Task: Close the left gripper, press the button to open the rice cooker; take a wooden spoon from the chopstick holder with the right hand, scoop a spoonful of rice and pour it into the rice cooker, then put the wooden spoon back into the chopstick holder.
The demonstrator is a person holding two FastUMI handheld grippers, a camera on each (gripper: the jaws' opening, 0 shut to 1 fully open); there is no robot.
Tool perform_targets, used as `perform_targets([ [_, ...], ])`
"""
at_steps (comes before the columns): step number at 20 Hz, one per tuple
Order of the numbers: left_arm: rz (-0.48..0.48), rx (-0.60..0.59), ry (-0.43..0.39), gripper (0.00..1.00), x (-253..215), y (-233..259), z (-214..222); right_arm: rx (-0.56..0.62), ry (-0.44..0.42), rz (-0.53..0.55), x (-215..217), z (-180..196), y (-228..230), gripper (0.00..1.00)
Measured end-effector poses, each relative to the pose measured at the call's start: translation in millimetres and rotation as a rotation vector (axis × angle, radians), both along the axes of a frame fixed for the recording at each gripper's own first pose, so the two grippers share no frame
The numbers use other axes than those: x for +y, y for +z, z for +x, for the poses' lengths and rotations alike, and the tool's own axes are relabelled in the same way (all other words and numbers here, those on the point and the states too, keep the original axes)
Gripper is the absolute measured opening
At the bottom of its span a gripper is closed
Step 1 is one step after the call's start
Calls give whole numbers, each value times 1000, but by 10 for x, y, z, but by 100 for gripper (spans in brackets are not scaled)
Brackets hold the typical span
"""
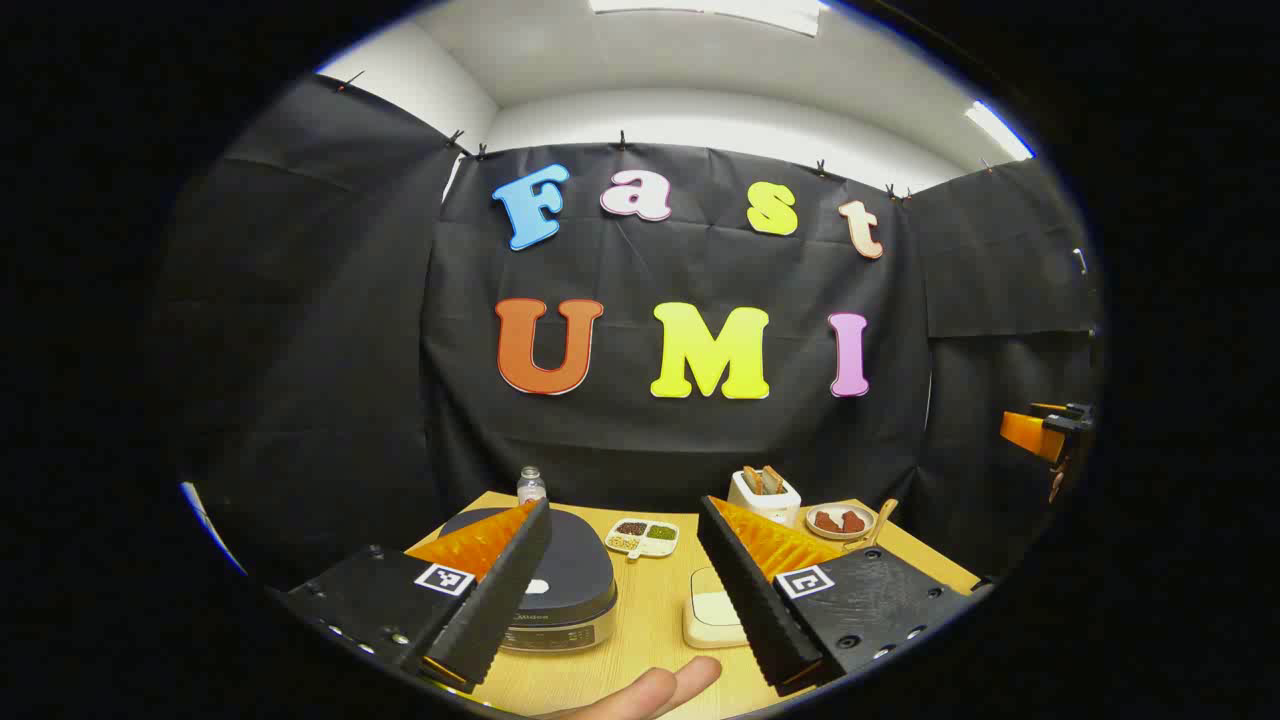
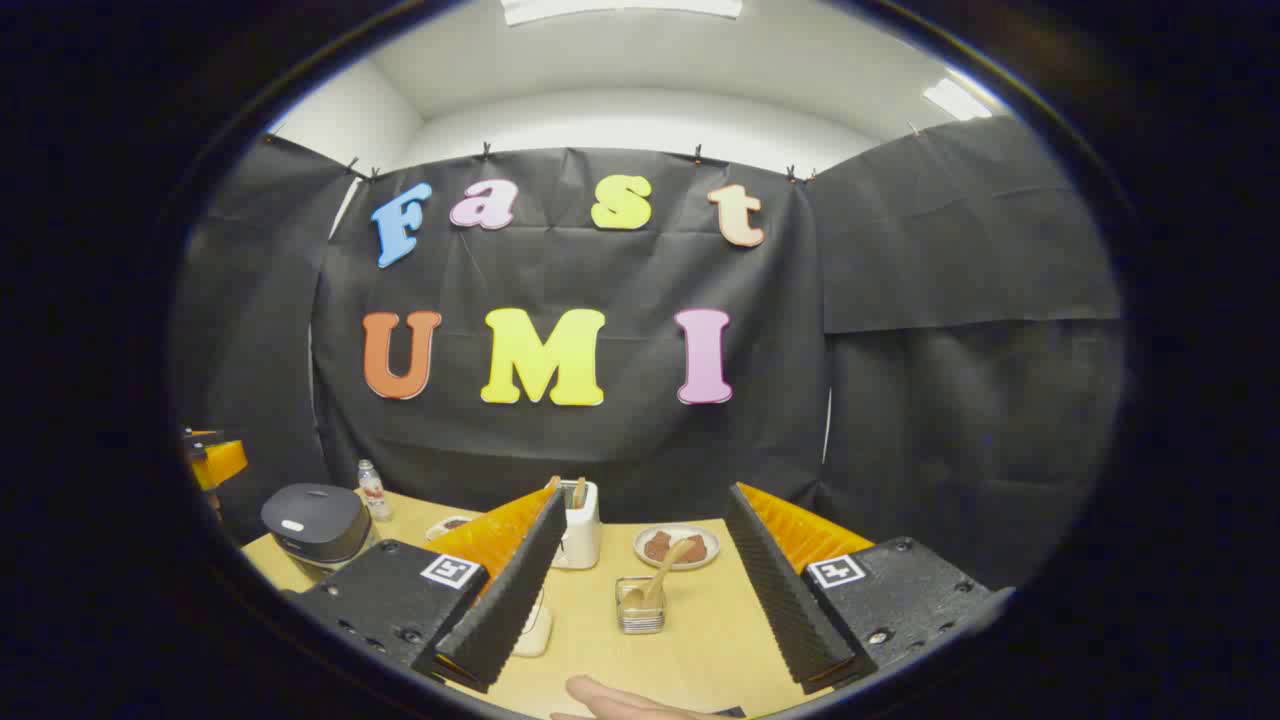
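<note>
The dark grey rice cooker (image 1: 560, 560) stands with its lid down at the table's near left, partly behind my left gripper's left finger. That left gripper (image 1: 622, 505) is open and holds nothing, a little short of the cooker. A white chopstick holder (image 2: 580, 535) with wooden handles sticking up stands mid-table at the back. In front of it a wooden spoon (image 2: 662, 575) leans in a small clear box (image 2: 640, 612). Above the table's near side, my right gripper (image 2: 645, 492) hangs open and empty, the holder just beside its left fingertip. The cooker (image 2: 315, 522) also appears far left.
A small bottle (image 1: 531, 485) stands behind the cooker, and a divided dish of seasonings (image 1: 643, 536) beside it. A plate (image 2: 643, 548) with brown pieces sits at the back. A white square block (image 1: 712, 620) lies mid-table. A person's finger (image 1: 650, 690) shows at the bottom edge.
</note>
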State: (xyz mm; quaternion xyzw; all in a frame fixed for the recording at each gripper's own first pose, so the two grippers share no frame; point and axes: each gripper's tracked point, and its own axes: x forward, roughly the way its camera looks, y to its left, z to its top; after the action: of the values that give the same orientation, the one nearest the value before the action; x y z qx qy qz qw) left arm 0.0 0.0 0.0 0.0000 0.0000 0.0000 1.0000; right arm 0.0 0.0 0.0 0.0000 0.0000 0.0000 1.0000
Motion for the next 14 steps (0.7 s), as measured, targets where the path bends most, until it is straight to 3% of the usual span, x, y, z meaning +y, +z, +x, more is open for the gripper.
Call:
perform_targets([
  [14,-14,42,-11,94,32,-169,19,-8,-12,-11,-55,33,-82,100],
])
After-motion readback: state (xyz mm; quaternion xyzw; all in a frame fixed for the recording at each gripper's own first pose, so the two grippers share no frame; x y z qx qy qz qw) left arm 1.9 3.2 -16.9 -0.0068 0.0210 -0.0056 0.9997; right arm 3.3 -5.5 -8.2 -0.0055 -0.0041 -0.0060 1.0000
